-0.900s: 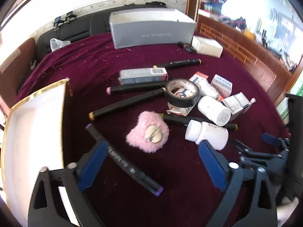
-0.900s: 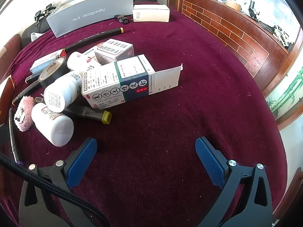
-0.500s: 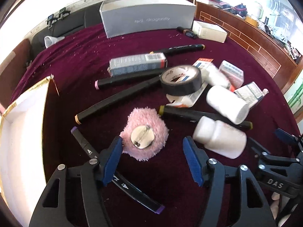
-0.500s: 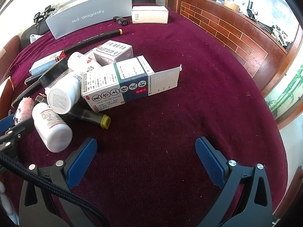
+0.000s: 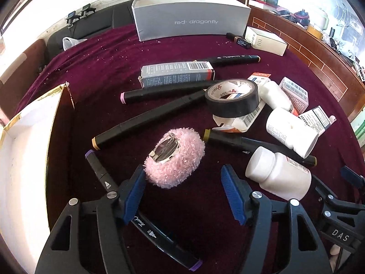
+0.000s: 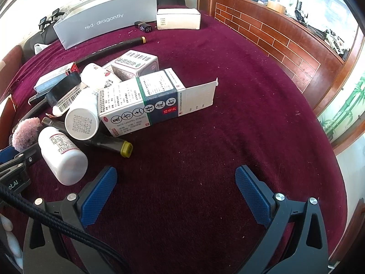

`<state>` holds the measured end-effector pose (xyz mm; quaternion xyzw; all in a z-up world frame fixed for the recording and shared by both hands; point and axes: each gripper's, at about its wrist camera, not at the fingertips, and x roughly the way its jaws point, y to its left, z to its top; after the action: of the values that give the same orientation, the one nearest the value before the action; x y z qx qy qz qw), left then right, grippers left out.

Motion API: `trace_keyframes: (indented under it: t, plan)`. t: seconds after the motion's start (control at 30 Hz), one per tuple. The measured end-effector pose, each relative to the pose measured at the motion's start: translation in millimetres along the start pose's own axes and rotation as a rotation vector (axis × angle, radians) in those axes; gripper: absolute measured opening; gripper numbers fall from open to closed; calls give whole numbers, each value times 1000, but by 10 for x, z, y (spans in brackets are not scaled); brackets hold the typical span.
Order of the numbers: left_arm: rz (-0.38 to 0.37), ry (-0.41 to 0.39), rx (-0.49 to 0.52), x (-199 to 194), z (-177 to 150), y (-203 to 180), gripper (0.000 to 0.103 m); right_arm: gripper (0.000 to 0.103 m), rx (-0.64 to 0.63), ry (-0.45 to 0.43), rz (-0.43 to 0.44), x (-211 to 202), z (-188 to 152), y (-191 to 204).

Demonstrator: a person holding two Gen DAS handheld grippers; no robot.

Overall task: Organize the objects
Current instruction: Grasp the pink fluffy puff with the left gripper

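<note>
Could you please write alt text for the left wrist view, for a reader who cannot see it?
The open left gripper reaches toward a pink puff on a maroon cloth, amid black markers, a tape roll and white bottles.

I'm working over a maroon velvet tabletop point(image 6: 228, 137); daylight's pouring in bright. A white wall point(image 5: 68, 4) w/ patterned border's running behind, black sofa point(image 5: 98, 22) below it, brick-pattern wood counter point(image 6: 273, 36) curving along the right.

Both wrist views tilt down, close, sharing the white bottle point(image 5: 279, 174).
</note>
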<state>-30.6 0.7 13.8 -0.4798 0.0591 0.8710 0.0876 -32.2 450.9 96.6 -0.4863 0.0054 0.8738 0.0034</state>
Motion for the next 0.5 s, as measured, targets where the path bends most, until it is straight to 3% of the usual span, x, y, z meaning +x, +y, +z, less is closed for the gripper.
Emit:
trace_keyframes:
  t: [0.13,0.2,0.27,0.43,0.47,0.5]
  plan:
    - [-7,3,-10,-5,10,23,59,103,0,0,0,0,2,-2]
    - [-29,2,-33,-69,2,85,24,103,1,-3,0,-2,2,-1]
    - [-90,-2,-67,-174,-19,170,13,103,1,-3,0,-3,4,-3]
    - [-179,-96,-114,-687,-154,337,10,103,-9,7,4,0,17,-5]
    - [-194,-116,-119,-799,-193,383,11,100,-18,19,12,-4,26,-14]
    - [-205,-131,-122,-890,-222,437,11,90,-26,29,11,-38,33,-31]
